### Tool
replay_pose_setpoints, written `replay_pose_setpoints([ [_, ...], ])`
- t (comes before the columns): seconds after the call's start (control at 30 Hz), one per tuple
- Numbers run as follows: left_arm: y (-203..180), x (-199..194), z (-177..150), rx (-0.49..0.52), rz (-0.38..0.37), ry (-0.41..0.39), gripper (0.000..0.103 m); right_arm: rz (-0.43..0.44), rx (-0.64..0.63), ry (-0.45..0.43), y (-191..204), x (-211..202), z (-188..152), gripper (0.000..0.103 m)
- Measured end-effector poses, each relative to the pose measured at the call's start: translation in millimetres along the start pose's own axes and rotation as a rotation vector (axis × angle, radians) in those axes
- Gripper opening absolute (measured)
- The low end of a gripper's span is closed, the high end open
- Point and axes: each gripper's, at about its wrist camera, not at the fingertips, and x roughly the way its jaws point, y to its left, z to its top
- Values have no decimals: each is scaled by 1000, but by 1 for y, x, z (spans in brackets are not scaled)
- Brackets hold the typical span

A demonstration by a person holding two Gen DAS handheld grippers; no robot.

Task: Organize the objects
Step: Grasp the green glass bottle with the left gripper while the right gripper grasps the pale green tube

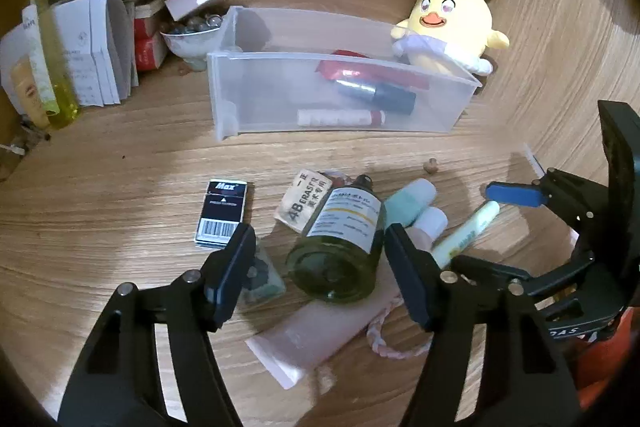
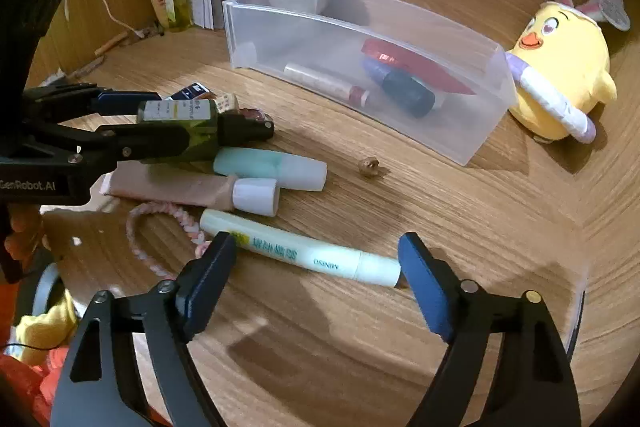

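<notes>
We're mid-pick on both sides. Right gripper (image 2: 316,267) is partly open around the pale green tube (image 2: 300,253), which lies lengthwise across the gap; pads look not yet pressed on it. Left gripper (image 1: 320,259) straddles the green glass bottle (image 1: 340,239) lying on the table (image 1: 120,187); pads flank it, and we can't tell if they're touching. Next, as we judge it: close both, lift, carry to the clear bin (image 1: 320,95) further back, already holding a few tubes. The bottle may roll.
</notes>
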Motion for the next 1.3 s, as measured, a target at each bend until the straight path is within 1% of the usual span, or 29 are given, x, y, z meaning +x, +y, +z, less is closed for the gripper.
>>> replay_pose_setpoints([
  [0.03,0,0,0,-1,-3,-2,63,-1,0,5,0,1,0,75],
  [0.07,-1,1,0,-4,-10,-2,57,-4,0,5,-1,1,0,68],
  [0.1,-1,0,1,-4,-19,-3,54,-1,0,6,-1,1,0,62],
  [0.13,-1,0,1,-4,-26,-3,50,6,1,8,-3,2,0,59],
  [0.2,-1,1,2,-12,-27,-3,48,11,8,9,-6,2,-1,48],
  [0.3,2,-1,2,-27,-37,-10,46,14,27,9,-11,2,-2,38],
  [0.33,2,-1,2,-31,-38,-12,46,17,35,10,-13,1,-3,36],
  [0.4,4,-2,1,-41,-41,-17,46,23,50,15,-18,0,-6,30],
  [0.47,4,-3,0,-44,-39,-20,46,33,70,18,-23,-1,-10,26],
  [0.63,3,-3,0,-43,-32,-18,45,44,86,30,-29,-5,-13,26],
  [0.73,3,1,-1,-42,-39,6,45,54,79,39,-26,-2,-8,26],
  [0.8,1,4,-2,-41,-46,22,45,64,63,43,-21,1,-2,26],
  [0.93,-3,12,-2,-36,-43,44,45,56,6,44,-8,10,11,26],
  [1.0,-2,11,-2,-40,-43,38,42,57,-5,49,-4,15,17,26],
  [1.13,3,6,-2,-63,-40,6,41,83,5,49,-5,19,23,26],
  [1.2,5,1,0,-71,-37,-11,41,86,18,41,-7,19,21,19],
  [1.27,7,-4,2,-75,-37,-27,41,80,33,35,-10,16,17,14],
  [1.3,7,-6,3,-76,-36,-35,41,80,43,34,-12,14,15,14],
])
